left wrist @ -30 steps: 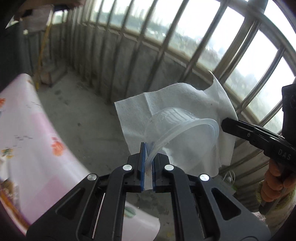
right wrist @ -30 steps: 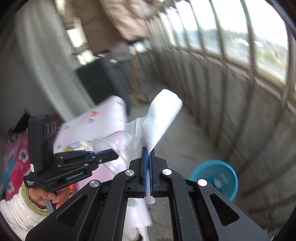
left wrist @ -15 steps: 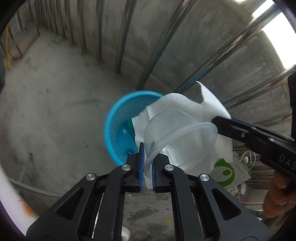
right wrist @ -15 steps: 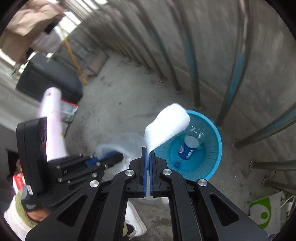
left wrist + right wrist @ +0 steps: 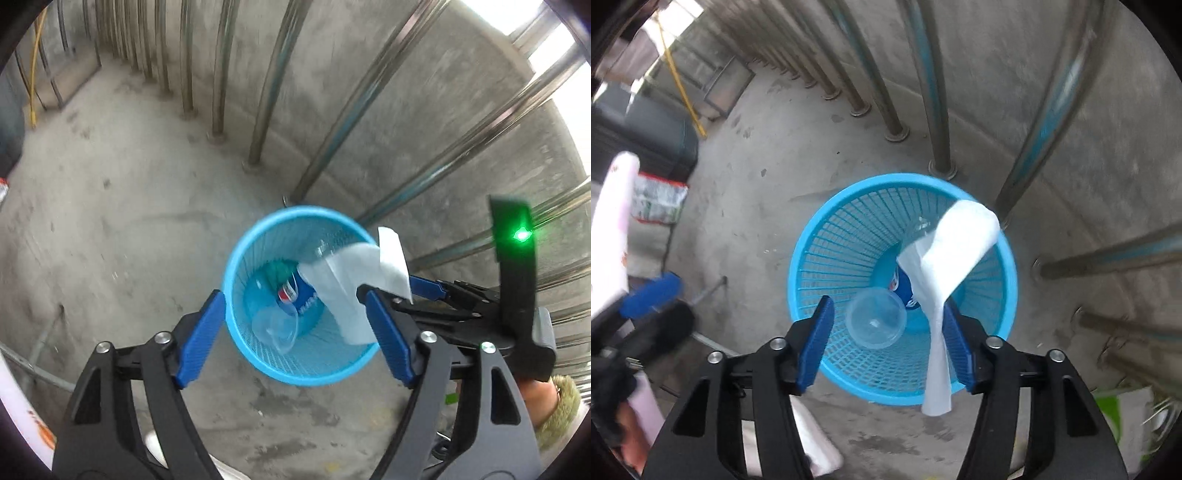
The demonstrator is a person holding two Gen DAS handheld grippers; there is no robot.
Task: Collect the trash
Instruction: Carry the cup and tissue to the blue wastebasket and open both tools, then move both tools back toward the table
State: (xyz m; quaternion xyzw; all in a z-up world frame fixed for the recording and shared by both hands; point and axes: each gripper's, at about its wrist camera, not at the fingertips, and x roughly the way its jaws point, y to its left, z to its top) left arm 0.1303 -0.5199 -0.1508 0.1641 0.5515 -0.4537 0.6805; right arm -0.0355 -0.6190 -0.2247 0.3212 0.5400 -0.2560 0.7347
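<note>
A blue mesh basket (image 5: 306,211) (image 5: 897,181) stands on the concrete floor, directly under both grippers. Inside it lie a clear plastic cup (image 5: 275,328) (image 5: 877,319) and a blue-labelled Pepsi bottle (image 5: 299,295) (image 5: 905,291). My left gripper (image 5: 293,295) is above the rim with its jaws opening and nothing between them. The jaws of my right gripper (image 5: 888,301) (image 5: 417,291) are opening too. A white tissue (image 5: 953,266) (image 5: 351,288) droops along its right pad only and hangs over the basket.
Steel railing bars (image 5: 273,85) (image 5: 934,92) rise from a concrete kerb just behind the basket. A white and green bag (image 5: 1123,410) lies at the lower right. A patterned tablecloth edge (image 5: 613,221) and a dark bin (image 5: 646,136) are at the left.
Both grippers came down over the basket and their jaws opened. The cup left the left gripper and now lies in the basket. The tissue is no longer pinched.
</note>
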